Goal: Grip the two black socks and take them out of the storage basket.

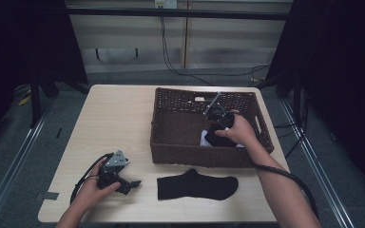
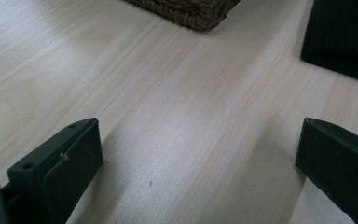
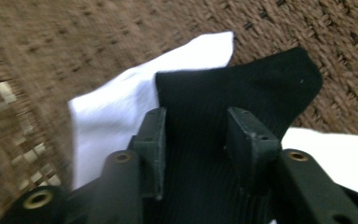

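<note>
Right gripper (image 1: 217, 124) is down inside the wicker basket (image 1: 171, 142) at its right end, jaws nearly shut and pinching a fold of a black sock (image 3: 242, 88) that lies on a white cloth (image 3: 116, 112); in the high view the hand (image 1: 240, 130) hides most of that sock, and the basket weave in the right gripper view is motion-blurred. Left gripper (image 1: 130, 185) rests low over the desk (image 1: 114, 118) near the front-left, jaws spread wide, holding nothing. A second black sock (image 1: 197, 186) lies flat on the desk in front of the basket, just right of the left gripper, only its corner cut off at the edge of the left gripper view.
</note>
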Demonstrator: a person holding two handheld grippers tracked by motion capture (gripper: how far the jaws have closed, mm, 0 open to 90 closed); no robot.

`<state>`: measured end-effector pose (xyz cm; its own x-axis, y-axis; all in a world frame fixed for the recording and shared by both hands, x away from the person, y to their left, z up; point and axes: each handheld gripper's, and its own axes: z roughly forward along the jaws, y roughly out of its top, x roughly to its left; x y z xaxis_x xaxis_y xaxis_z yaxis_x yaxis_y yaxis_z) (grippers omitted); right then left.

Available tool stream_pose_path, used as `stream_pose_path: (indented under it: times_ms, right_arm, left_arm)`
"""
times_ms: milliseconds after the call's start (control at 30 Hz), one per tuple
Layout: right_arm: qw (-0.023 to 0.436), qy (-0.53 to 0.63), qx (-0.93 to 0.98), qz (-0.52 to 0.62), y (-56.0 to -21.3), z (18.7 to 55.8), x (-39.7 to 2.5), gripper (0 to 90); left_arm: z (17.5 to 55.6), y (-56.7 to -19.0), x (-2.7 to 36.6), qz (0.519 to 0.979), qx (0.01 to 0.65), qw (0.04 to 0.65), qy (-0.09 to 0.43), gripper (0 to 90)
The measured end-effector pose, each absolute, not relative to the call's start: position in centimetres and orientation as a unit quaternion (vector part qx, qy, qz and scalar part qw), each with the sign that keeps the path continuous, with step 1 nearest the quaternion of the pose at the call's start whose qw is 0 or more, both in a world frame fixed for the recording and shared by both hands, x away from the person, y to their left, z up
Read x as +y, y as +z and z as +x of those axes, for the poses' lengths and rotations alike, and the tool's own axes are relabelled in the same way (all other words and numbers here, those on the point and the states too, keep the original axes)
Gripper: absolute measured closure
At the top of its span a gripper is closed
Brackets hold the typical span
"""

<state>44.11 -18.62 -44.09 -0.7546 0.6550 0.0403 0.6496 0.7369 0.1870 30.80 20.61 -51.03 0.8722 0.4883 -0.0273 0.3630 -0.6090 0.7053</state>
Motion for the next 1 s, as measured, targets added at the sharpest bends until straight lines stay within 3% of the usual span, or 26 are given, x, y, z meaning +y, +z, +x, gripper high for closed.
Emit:
stream_pose_path:
  times_ms: [133, 233, 300, 533, 1000]
  right_arm:
    - [0.003, 0.080, 0.930, 0.360, -45.6, 44.3, -18.2, 56.8]
    - [-0.019, 0.085, 0.932, 0.353, -45.4, 44.2, -18.2, 83.9]
    - [-0.021, 0.074, 0.933, 0.352, -45.4, 44.2, -18.2, 88.9]
    - [-0.039, 0.095, 0.932, 0.349, -43.7, 43.8, -18.6, 90.0]
    - [-0.010, 0.129, 0.933, 0.335, -35.0, 42.8, -20.4, 90.0]
  left_arm:
    - [30.8, -51.0, 20.6, 0.892, 0.240, 0.373, 0.083, 0.0]
    - [30.8, -51.0, 20.6, 0.892, 0.240, 0.373, 0.083, 0.0]
    - [30.8, -51.0, 20.6, 0.893, 0.238, 0.372, 0.084, 0.0]
    - [30.8, -51.0, 20.6, 0.893, 0.238, 0.373, 0.084, 0.0]
    - [30.8, -51.0, 20.6, 0.894, 0.238, 0.371, 0.083, 0.0]
